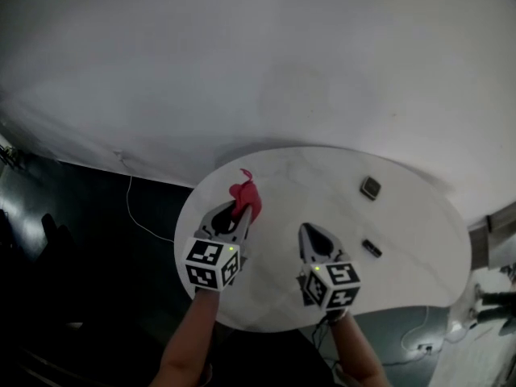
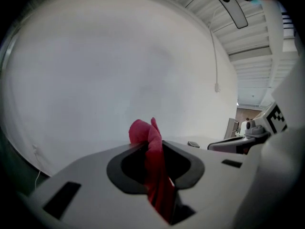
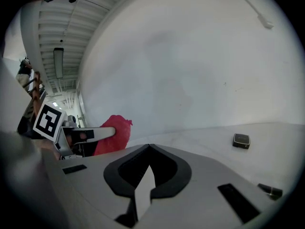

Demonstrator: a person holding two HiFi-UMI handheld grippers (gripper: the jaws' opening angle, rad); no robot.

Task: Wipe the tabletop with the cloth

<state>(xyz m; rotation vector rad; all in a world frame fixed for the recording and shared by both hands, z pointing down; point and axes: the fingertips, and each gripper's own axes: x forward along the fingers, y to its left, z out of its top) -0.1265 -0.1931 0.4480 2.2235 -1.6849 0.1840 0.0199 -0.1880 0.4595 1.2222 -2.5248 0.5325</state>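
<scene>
L gripper (image 2: pixel 153 147) fingers (image 2: pixel 95 185) tight on cloth (image 2: pixel 143 130); R gripper's (image 3: pixel 149 146) prob. together

A big white wall (image 1: pixel 242 55) is seen behind a round white table (image 1: pixel 419 240). A dark floor (image 1: pixel 72 248) is seen under it, and a thin white cable (image 1: pixel 129 200) is laid there. A long lamp (image 3: pixel 59 63) is hung on the ribbed ceiling (image 3: pixel 66 23).

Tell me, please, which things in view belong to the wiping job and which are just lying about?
Belonging to the job:
crumpled red cloth, clamped in the left gripper; round white tabletop.

Lying about:
small square dark box and small black oblong piece, both on the tabletop; thin white cable on the floor.
</scene>
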